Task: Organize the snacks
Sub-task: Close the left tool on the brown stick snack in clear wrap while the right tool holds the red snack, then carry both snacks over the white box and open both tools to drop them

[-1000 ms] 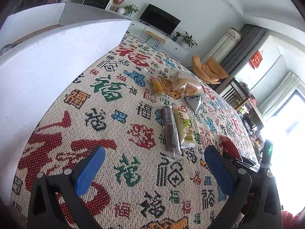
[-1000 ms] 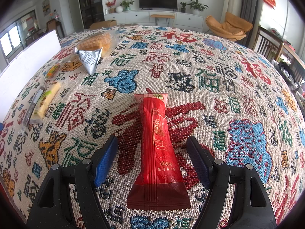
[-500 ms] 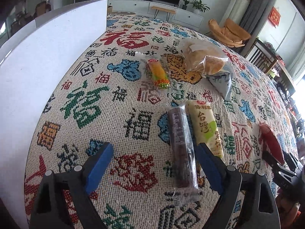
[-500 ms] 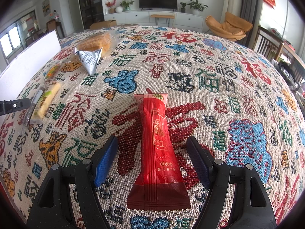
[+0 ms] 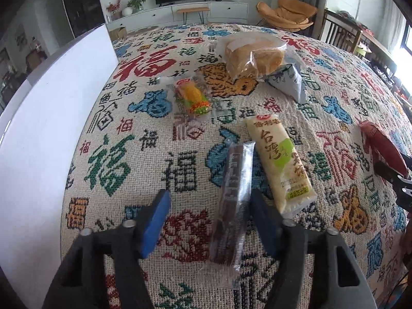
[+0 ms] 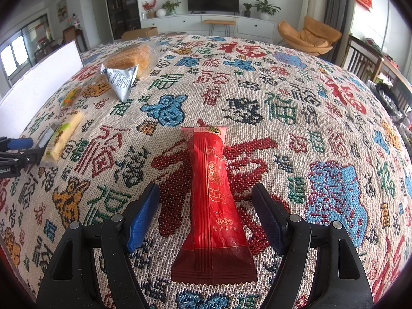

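Your left tongs (image 5: 209,217) were closing around the dark wafer bar (image 5: 233,200), not yet pinching; light, crushable, slippery wrapper, so grip mid-length. Right tongs (image 6: 206,217) stood wide, straddling the red pack (image 6: 213,200).

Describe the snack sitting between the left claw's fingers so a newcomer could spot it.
On the patterned tablecloth, find the pale yellow bar. Lying alongside it is the dark brown bar in a clear wrapper: the only dark, see-through pack there.

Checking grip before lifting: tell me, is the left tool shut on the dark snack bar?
Not yet. The left tool, just closing, straddles the dark snack bar; a gap remains beside one pad.
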### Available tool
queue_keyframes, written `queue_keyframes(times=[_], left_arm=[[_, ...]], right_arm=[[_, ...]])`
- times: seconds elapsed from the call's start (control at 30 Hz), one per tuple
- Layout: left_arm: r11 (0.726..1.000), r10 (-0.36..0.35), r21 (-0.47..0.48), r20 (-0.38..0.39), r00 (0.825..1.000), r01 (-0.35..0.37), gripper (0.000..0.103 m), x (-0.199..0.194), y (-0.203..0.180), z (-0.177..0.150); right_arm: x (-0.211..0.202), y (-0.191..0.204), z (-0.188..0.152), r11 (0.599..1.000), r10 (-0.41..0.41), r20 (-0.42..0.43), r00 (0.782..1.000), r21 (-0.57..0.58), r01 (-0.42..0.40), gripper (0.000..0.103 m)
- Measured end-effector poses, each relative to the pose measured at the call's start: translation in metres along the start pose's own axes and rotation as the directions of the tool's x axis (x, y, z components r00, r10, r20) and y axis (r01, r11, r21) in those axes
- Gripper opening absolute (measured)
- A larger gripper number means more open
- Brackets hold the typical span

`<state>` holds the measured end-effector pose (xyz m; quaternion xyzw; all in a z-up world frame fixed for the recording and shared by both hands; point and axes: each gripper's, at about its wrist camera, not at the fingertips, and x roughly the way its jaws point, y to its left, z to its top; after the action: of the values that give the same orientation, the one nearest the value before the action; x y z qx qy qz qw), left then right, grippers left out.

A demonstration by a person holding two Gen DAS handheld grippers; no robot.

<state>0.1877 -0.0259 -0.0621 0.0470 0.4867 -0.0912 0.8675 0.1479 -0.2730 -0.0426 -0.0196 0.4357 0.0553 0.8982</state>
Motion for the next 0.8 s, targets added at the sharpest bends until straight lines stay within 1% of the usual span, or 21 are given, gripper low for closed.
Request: queue_keyframes(times=[0.03, 0.07, 0.1, 0.13, 0.17, 0.2, 0.23, 0.27, 0.3, 0.37, 0.43, 0.47, 0.57, 0.6, 0.63, 0.67, 0.7, 0.73, 0.8], left_arm=[[1.000, 0.001, 0.011, 0.000, 1.000, -0.001, 0.024, -0.002, -0.002, 0.001], [1.000, 0.011, 0.025, -0.008, 1.000, -0.011, 0.018, -0.003, -0.003, 0.002], [1.000, -0.001, 0.026, -0.016, 1.000, 0.001, 0.018, -0.004, -0.002, 0.001], [0.999, -0.038, 0.005, -0.020, 0.999, 0.038, 0.017, -0.008, 0.003, -0.002], [0.997, -0.068, -0.022, -0.020, 0.998, 0.067, 0.017, -0.011, 0.009, -0.007], [0.995, -0.086, -0.050, -0.015, 0.996, 0.085, 0.017, -0.016, 0.016, -0.011], [0.992, -0.103, -0.077, -0.006, 0.995, 0.102, 0.017, -0.022, 0.023, -0.016], [0.987, -0.122, -0.105, 0.009, 0.992, 0.122, 0.017, -0.028, 0.030, -0.020], [0.981, -0.140, -0.133, 0.027, 0.990, 0.143, 0.017, -0.035, 0.038, -0.023], [0.969, -0.162, -0.176, 0.069, 0.984, 0.172, 0.017, -0.050, 0.050, -0.028], [0.957, -0.182, -0.210, 0.112, 0.977, 0.202, 0.017, -0.067, 0.059, -0.033], [0.951, -0.188, -0.222, 0.130, 0.974, 0.213, 0.017, -0.076, 0.063, -0.035], [0.942, -0.191, -0.243, 0.179, 0.965, 0.232, 0.017, -0.100, 0.075, -0.040], [0.938, -0.193, -0.253, 0.194, 0.962, 0.239, 0.017, -0.107, 0.079, -0.042], [0.931, -0.199, -0.265, 0.208, 0.958, 0.251, 0.017, -0.115, 0.085, -0.043], [0.923, -0.207, -0.280, 0.221, 0.953, 0.265, 0.017, -0.122, 0.091, -0.045], [0.915, -0.211, -0.294, 0.235, 0.949, 0.277, 0.017, -0.130, 0.099, -0.048], [0.910, -0.211, -0.303, 0.248, 0.945, 0.283, 0.017, -0.139, 0.105, -0.051], [0.904, -0.197, -0.318, 0.278, 0.940, 0.284, 0.017, -0.159, 0.124, -0.057]], right_arm=[[0.000, 0.000, 0.000, 1.000, 0.001, 0.000, 1.000, 0.001, -0.001, 0.077], [0.000, 0.000, 0.000, 1.000, 0.003, 0.000, 1.000, 0.002, -0.003, 0.077], [0.000, -0.001, 0.000, 1.000, 0.017, 0.000, 1.000, 0.006, -0.017, 0.079], [0.000, -0.003, 0.002, 0.999, 0.042, -0.007, 0.999, 0.009, -0.042, 0.079], [0.000, -0.007, 0.007, 0.997, 0.075, -0.035, 0.997, 0.015, -0.074, 0.079], [0.000, -0.014, 0.013, 0.992, 0.127, -0.067, 0.990, 0.037, -0.124, 0.078], [-0.002, -0.022, 0.020, 0.980, 0.189, -0.086, 0.978, 0.080, -0.182, 0.077], [-0.003, -0.031, 0.026, 0.968, 0.230, -0.096, 0.968, 0.121, -0.218, 0.077], [-0.003, -0.037, 0.034, 0.964, 0.239, -0.117, 0.964, 0.147, -0.221, 0.077], [0.004, -0.039, 0.049, 0.970, 0.230, -0.202, 0.952, 0.131, -0.206, 0.077], [0.012, -0.028, 0.057, 0.979, 0.205, -0.286, 0.936, 0.057, -0.197, 0.076], [0.017, -0.020, 0.058, 0.983, 0.177, -0.319, 0.931, 0.010, -0.183, 0.076], [0.025, 0.000, 0.053, 0.985, 0.113, -0.360, 0.926, -0.085, -0.153, 0.072], [0.028, 0.005, 0.050, 0.985, 0.094, -0.370, 0.924, -0.103, -0.142, 0.058], [0.026, 0.010, 0.050, 0.986, 0.045, -0.347, 0.937, -0.138, -0.099, 0.039], [0.024, 0.011, 0.051, 0.986, 0.032, -0.336, 0.941, -0.144, -0.085, 0.022], [0.023, 0.010, 0.051, 0.990, 0.029, -0.344, 0.939, -0.121, -0.075, 0.016], [0.021, 0.007, 0.053, 0.993, 0.047, -0.342, 0.939, -0.087, -0.081, 0.015], [0.011, 0.008, 0.058, 0.994, 0.059, -0.313, 0.948, -0.068, -0.084, 0.014]])
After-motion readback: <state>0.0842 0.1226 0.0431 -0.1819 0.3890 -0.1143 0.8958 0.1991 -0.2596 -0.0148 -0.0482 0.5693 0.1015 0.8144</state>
